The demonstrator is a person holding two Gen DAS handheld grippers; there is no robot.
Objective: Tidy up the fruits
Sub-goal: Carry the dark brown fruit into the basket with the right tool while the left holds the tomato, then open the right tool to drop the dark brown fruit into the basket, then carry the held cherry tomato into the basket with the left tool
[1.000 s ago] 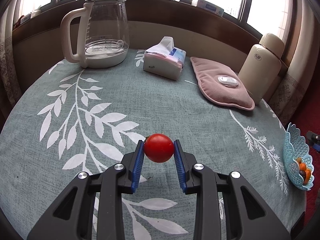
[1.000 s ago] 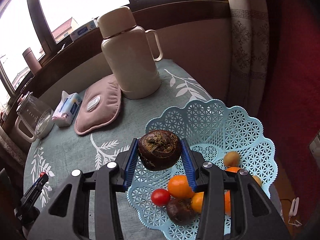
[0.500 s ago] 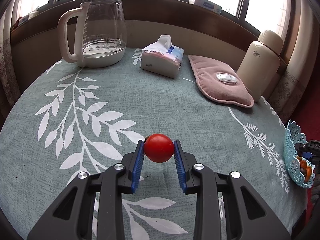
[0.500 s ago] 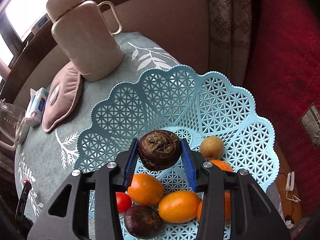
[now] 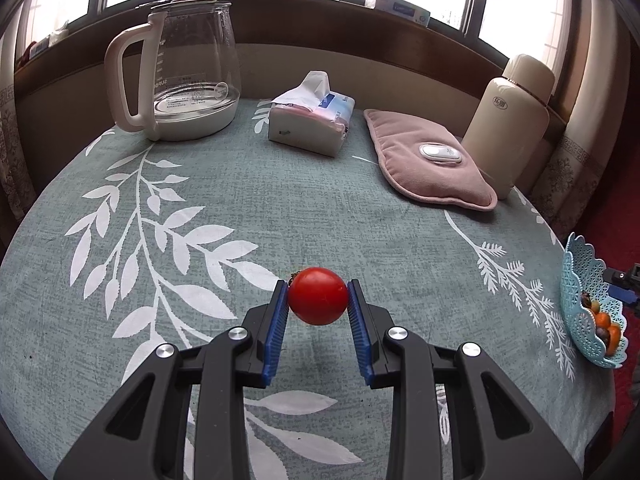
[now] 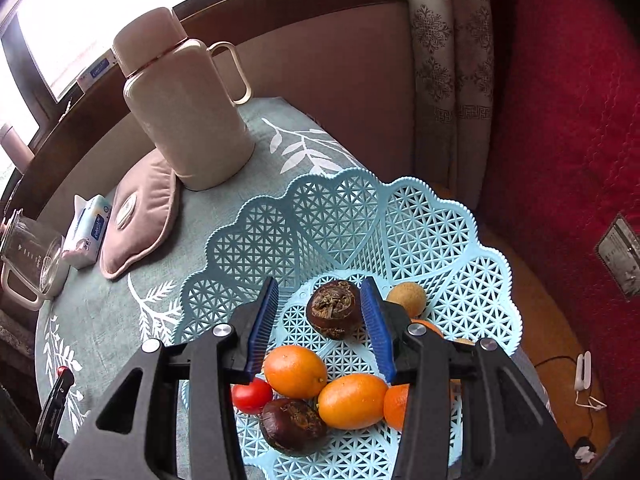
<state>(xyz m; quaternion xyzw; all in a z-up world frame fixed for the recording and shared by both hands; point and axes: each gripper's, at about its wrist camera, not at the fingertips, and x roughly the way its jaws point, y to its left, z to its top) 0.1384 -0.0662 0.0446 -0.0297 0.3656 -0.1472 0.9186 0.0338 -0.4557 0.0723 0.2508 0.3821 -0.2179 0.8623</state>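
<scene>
Left wrist view, round table under grey-green leaf-print cloth (image 5: 240, 184).
- Far left edge: glass kettle (image 5: 188, 72) with cream handle, upright.
- Far edge, middle: tissue pack (image 5: 312, 120), one tissue sticking up.
- Right of that: flat pink pouch (image 5: 428, 160) with a white button, touching or just beside the cream thermos (image 5: 512, 120) at the far right edge.
- Right edge: pale blue lattice basket (image 5: 580, 280), fruit just visible inside.
- Toward the near edge, middle: left gripper (image 5: 318, 286), jaws drawn in narrow and pressed on both sides of a red tomato (image 5: 318, 296). Tomato clear of the cloth, held above it.

Right wrist view, looking down into the basket (image 6: 460, 240) at the table's right edge.
- Left of the basket bottom: small red tomato (image 6: 252, 394), partly behind the left finger.
- Next: dark brown fruit (image 6: 292, 424) at the near side, two oranges (image 6: 294, 370) (image 6: 352, 400) touching each other.
- Centre: right gripper (image 6: 320, 284), jaws spread and gripping nothing. Second dark brown fruit (image 6: 332, 310), rough-topped, between the pads on the basket floor; clear gap to the left pad, close against or touching the right pad, cannot tell which.
- Right of the right finger: small tan fruit (image 6: 406, 300); another orange (image 6: 396, 404) half hidden lower down.
</scene>
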